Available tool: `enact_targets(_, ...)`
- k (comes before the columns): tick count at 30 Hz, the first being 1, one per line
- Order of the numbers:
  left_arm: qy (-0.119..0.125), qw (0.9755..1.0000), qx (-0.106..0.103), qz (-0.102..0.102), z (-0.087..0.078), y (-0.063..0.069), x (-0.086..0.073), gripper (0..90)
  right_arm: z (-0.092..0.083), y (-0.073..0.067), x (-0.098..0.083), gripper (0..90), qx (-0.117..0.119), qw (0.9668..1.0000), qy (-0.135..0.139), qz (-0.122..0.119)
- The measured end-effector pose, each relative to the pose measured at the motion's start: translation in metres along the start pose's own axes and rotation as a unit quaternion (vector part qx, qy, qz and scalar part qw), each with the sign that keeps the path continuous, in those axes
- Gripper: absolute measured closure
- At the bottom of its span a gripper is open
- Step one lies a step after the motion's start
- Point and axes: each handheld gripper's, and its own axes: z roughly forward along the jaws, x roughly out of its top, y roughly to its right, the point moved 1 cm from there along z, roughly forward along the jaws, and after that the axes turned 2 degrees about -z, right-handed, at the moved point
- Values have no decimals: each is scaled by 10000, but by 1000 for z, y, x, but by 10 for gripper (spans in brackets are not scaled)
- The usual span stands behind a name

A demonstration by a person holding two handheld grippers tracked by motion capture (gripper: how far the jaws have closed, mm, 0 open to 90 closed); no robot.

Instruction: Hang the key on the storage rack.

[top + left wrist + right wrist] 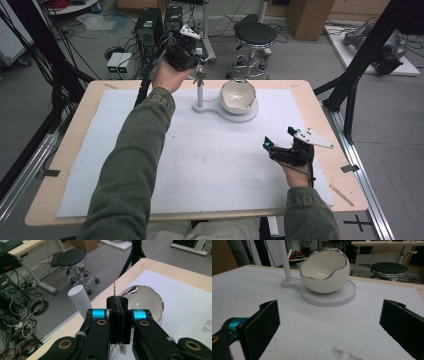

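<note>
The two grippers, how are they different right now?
The left gripper is lifted high beside the white post, while the right gripper sits low over the white mat. The left gripper's jaws are pressed shut on something thin that I cannot name; the right gripper's jaws stand wide open and empty, pointing at the bowl. Both are black, and a hand holds each.

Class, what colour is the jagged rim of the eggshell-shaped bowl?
Silver, on a white bowl; the right gripper view shows it best.
</note>
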Motion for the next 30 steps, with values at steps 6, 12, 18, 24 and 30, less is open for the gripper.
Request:
enact_targets(6, 39, 9999, 130, -51, 11, 1, -2, 889, -2, 2, -1, 20, -15, 10000, 10, -5)
enact_targets(12, -53, 9995, 311, -12, 24, -1, -4, 889, -3, 6, -1, 20, -42, 10000, 50, 48)
enact_targets(18, -130, 9989, 457, 57, 30, 1, -8, 882, -5, 5, -1, 20, -49, 10000, 32, 25)
enact_targets(24, 154, 9993, -160, -312, 20, 6, -4, 659, -4, 5, -1, 20, -32, 10000, 34, -32)
enact_targets(30, 277, 9981, -194, -506, 14, 8, -5, 399, -3, 4, -1, 20, 5, 10000, 36, -37)
